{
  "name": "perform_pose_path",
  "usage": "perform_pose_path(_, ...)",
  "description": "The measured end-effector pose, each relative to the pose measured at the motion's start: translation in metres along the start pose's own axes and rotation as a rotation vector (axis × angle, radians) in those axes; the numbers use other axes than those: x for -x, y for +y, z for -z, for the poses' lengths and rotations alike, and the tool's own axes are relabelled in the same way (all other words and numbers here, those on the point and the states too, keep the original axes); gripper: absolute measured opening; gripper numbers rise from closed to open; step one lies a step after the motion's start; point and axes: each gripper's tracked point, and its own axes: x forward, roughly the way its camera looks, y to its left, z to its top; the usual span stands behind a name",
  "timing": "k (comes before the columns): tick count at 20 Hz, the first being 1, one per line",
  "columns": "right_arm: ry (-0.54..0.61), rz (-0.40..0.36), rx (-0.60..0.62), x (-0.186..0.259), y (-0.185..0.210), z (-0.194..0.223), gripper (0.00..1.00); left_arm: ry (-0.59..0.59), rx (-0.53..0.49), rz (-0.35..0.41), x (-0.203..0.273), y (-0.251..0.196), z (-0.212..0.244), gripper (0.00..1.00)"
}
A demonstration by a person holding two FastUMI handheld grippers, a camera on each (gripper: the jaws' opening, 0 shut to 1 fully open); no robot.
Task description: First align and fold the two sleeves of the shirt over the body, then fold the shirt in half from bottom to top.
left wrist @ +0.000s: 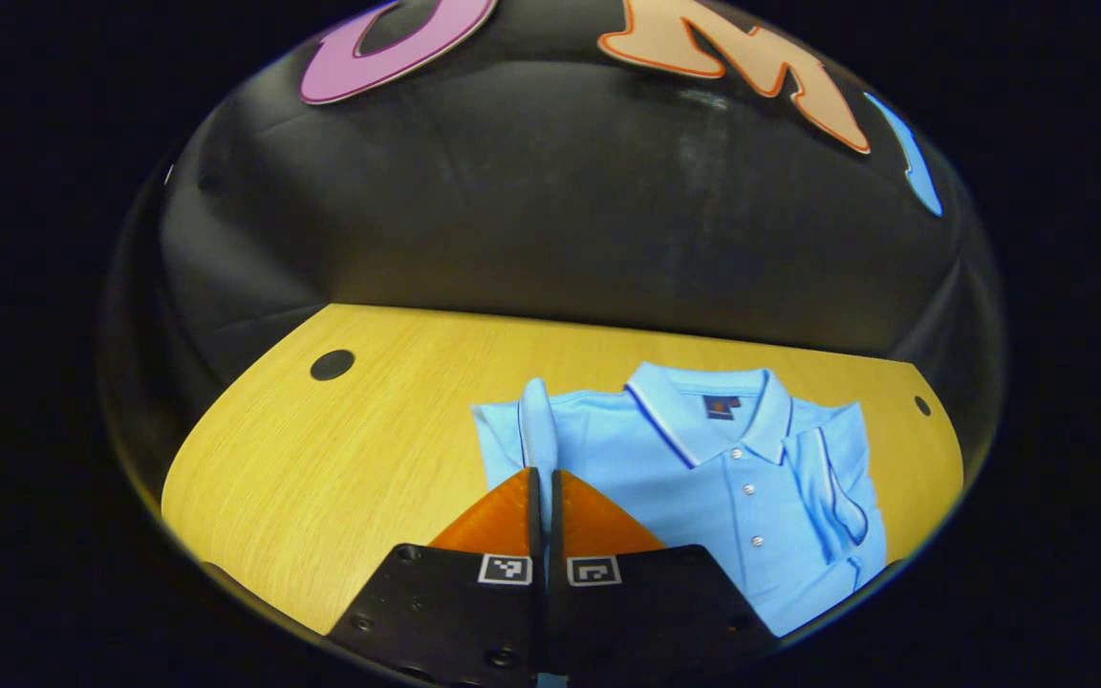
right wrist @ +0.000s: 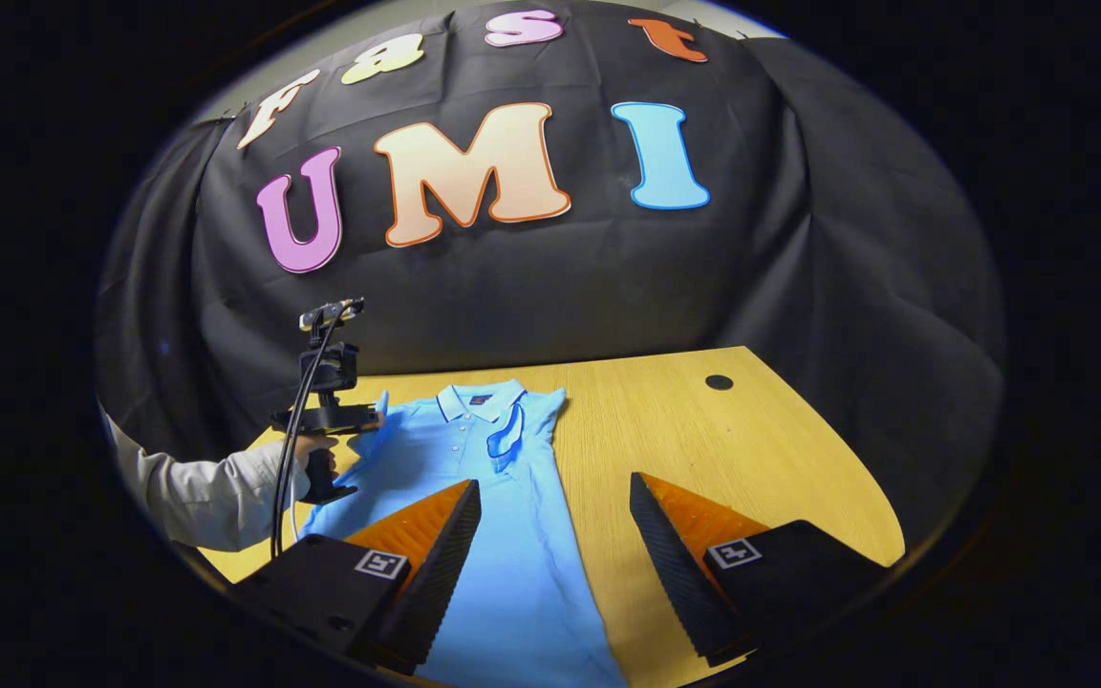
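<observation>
The light blue short-sleeved polo shirt point(left wrist: 703, 478) lies face up on the pale wooden table point(left wrist: 340, 449), collar toward the booth wall and hem toward you. In the left gripper view, the left gripper point(left wrist: 545, 475) is clenched on the shirt's left sleeve point(left wrist: 538, 430): a fold of blue cloth stands up from between the closed fingers, just ahead of the tips. To that claw's right, beyond the button placket, the other sleeve point(left wrist: 832, 483) already lies folded inward over the body.

In the right gripper view, the right gripper point(right wrist: 555, 516) hangs released, its fingers spread wide, above the lower half of the shirt; one finger is over the cloth, the other over bare table to its right. Ahead and to its left the left gripper and the sleeved hand point(right wrist: 307, 459) holding it stand at the shirt's shoulder edge.

The step in hand appears to be the second sleeve fold. To do it well, carry the pinched sleeve across toward your claw's right, keeping it low so the body does not lift or drag. Lay its edge parallel to the side seam and level with the sleeve already folded, so the two match. Let go only once the cloth rests flat. The free right claw could steady the lower body if the shirt starts to slide.
</observation>
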Motion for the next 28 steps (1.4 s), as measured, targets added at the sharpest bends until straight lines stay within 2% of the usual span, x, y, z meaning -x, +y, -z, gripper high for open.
perform_pose_path(1,0.001,-0.005,-0.007,-0.001,-0.002,0.001,0.98,0.005,-0.009,0.015,0.001,-0.012,0.001,0.00)
perform_pose_path(3,0.011,-0.016,-0.017,-0.005,-0.008,0.005,0.98,0.017,-0.017,0.034,0.001,-0.033,0.004,0.00)
perform_pose_path(4,0.017,-0.020,-0.019,-0.006,-0.010,0.006,0.93,0.023,-0.014,0.039,0.001,-0.041,0.006,0.00)
perform_pose_path(5,0.017,-0.025,-0.020,-0.010,-0.013,0.006,0.98,0.024,-0.009,0.044,0.000,-0.049,0.009,0.00)
perform_pose_path(7,0.019,-0.036,-0.016,-0.014,-0.018,0.006,0.98,0.026,-0.006,0.054,0.000,-0.065,0.014,0.00)
perform_pose_path(10,0.026,-0.060,-0.006,-0.027,-0.025,0.009,0.98,0.020,-0.045,0.025,-0.005,-0.073,0.023,0.00)
perform_pose_path(11,0.027,-0.070,-0.005,-0.030,-0.027,0.009,0.93,0.013,-0.048,0.024,-0.005,-0.077,0.025,0.00)
perform_pose_path(12,0.024,-0.081,-0.006,-0.034,-0.028,0.007,0.98,0.014,-0.035,0.042,-0.002,-0.082,0.027,0.01)
perform_pose_path(13,0.020,-0.095,-0.009,-0.037,-0.028,0.006,0.98,0.014,-0.017,0.073,0.004,-0.090,0.031,0.07)
perform_pose_path(14,0.016,-0.111,-0.012,-0.038,-0.028,0.004,0.98,0.002,-0.010,0.070,0.011,-0.089,0.029,0.37)
perform_pose_path(15,0.006,-0.122,-0.010,-0.042,-0.030,0.003,0.93,-0.023,-0.013,0.056,0.025,-0.085,0.021,0.67)
perform_pose_path(16,-0.006,-0.132,-0.006,-0.044,-0.031,0.000,0.98,-0.043,-0.020,0.040,0.031,-0.081,0.018,0.96)
perform_pose_path(17,-0.016,-0.140,-0.002,-0.045,-0.032,-0.002,0.98,-0.062,-0.025,0.032,0.045,-0.079,0.015,0.94)
perform_pose_path(21,-0.052,-0.185,0.017,-0.042,-0.031,-0.005,0.98,-0.148,-0.028,0.012,0.107,-0.062,-0.004,0.94)
perform_pose_path(22,-0.052,-0.187,0.019,-0.040,-0.031,-0.004,0.93,-0.162,-0.037,0.012,0.123,-0.057,-0.005,0.94)
perform_pose_path(23,-0.058,-0.188,0.014,-0.037,-0.029,-0.003,0.98,-0.173,-0.054,0.011,0.141,-0.052,-0.004,0.94)
perform_pose_path(26,-0.082,-0.187,0.014,-0.025,-0.022,0.001,0.98,-0.204,-0.111,0.009,0.184,-0.034,0.003,0.94)
perform_pose_path(28,-0.094,-0.169,0.024,-0.013,-0.018,0.011,0.98,-0.218,-0.110,0.018,0.212,-0.023,0.014,0.94)
